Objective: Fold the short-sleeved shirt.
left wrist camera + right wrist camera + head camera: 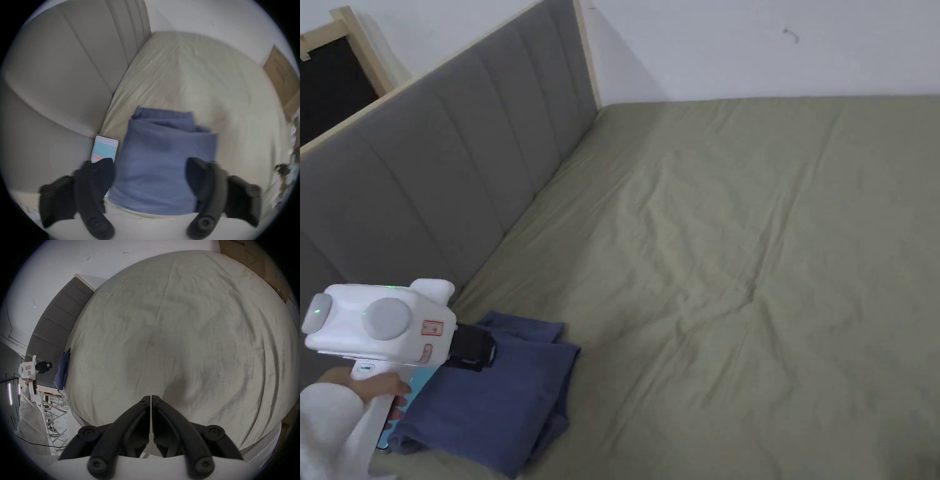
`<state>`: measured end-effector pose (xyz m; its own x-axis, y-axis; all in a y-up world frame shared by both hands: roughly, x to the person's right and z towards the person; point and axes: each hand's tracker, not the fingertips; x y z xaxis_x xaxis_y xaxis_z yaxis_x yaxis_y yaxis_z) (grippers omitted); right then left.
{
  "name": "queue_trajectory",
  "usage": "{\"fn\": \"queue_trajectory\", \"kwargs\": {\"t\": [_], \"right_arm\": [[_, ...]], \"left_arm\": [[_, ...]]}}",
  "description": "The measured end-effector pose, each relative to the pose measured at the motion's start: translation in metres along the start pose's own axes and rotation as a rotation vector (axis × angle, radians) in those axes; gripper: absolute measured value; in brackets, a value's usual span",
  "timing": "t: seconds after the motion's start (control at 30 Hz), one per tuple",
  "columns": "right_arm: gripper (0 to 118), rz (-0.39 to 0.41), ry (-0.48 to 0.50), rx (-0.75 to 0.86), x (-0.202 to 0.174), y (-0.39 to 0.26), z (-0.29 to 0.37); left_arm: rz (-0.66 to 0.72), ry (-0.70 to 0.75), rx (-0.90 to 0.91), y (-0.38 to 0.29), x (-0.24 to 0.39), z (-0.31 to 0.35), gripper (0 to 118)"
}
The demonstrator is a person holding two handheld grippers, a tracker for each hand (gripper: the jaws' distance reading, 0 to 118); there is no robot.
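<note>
Lying folded into a compact blue rectangle near the corner of the bed [737,250], close to the grey padded headboard [425,187]: the short-sleeved shirt [494,400], layered edges stacked at its far end, flat on the wrinkled olive sheet. Seen again in the left gripper view as a neat blue block [162,162] with several fold layers showing at the far edge, and in the right gripper view as a small blue bundle [62,369] at the bed's edge by the headboard.

Hovering just over the near end of the shirt: the left gripper [472,350], white body held in a hand [369,387] with a pale sleeve. Jaws spread wide in its own view [150,175], one black jaw on each side of the blue cloth, nothing pinched between them; whether the tips touch the fabric cannot be told through the blur. Beside the shirt, between it and the headboard, a phone [105,147] with a lit screen, partly covered by one jaw.

Held well apart from the shirt, above bare sheet: the right gripper [151,396], jaws closed tip to tip with only a thin slit between, gripping nothing. Cardboard [259,264] standing along the far side of the bed.
</note>
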<state>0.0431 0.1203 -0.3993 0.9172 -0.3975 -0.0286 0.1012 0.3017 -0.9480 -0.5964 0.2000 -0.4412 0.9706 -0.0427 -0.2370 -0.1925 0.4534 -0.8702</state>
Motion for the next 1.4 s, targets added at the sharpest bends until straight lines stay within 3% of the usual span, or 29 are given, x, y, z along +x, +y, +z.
{"fn": "queue_trajectory", "kwargs": {"t": [0.03,0.07,0.27,0.4,0.5,0.57,0.8,0.83,0.87,0.9,0.93,0.97,1.0,1.2,1.4], "right_arm": [[2,0.004,0.01,0.004,0.002,0.0,0.001],[2,0.004,0.015,0.008,0.001,-0.001,0.003],[2,0.021,0.05,0.051,0.0,-0.002,0.018],[2,0.01,0.105,0.101,0.002,-0.006,0.032],[2,0.02,0.111,0.186,-0.002,-0.009,0.051],[2,0.033,0.105,0.248,-0.01,-0.009,0.067],[3,0.234,-0.217,0.635,-0.052,-0.009,0.137],[9,0.261,-0.251,0.696,-0.058,-0.01,0.145],[20,0.283,-0.28,0.767,-0.064,-0.011,0.153],[37,0.308,-0.304,0.805,-0.07,-0.012,0.161],[68,0.324,-0.317,0.831,-0.075,-0.012,0.167],[91,0.336,-0.312,0.857,-0.079,-0.012,0.173],[103,0.345,-0.307,0.862,-0.082,-0.012,0.176],[106,0.332,-0.392,1.01,-0.091,-0.017,0.184],[106,0.287,-0.403,1.05,-0.089,-0.02,0.189]], "left_arm": [[0.067,-0.075,0.049,-0.007,0.007,0.016,24],[0.114,-0.134,0.074,-0.011,0.012,0.024,5],[0.164,-0.381,0.288,-0.067,0.099,0.078,0],[0.06,-0.286,0.369,-0.094,0.177,0.091,0],[0.058,-0.383,0.432,-0.11,0.227,0.107,0],[0.073,-0.337,0.472,-0.111,0.246,0.121,0],[-0.011,-0.176,0.729,-0.108,0.284,0.186,0],[0.009,-0.156,0.755,-0.109,0.287,0.192,3],[0.004,-0.135,0.774,-0.11,0.29,0.199,17],[-0.013,-0.151,0.799,-0.112,0.292,0.205,40],[-0.035,-0.147,0.812,-0.114,0.293,0.208,74],[-0.047,-0.152,0.801,-0.116,0.295,0.212,95],[-0.047,-0.162,0.803,-0.118,0.298,0.217,105],[0.0,-0.154,0.871,-0.122,0.302,0.232,106],[-0.092,-0.124,0.833,-0.12,0.307,0.232,105]]}}
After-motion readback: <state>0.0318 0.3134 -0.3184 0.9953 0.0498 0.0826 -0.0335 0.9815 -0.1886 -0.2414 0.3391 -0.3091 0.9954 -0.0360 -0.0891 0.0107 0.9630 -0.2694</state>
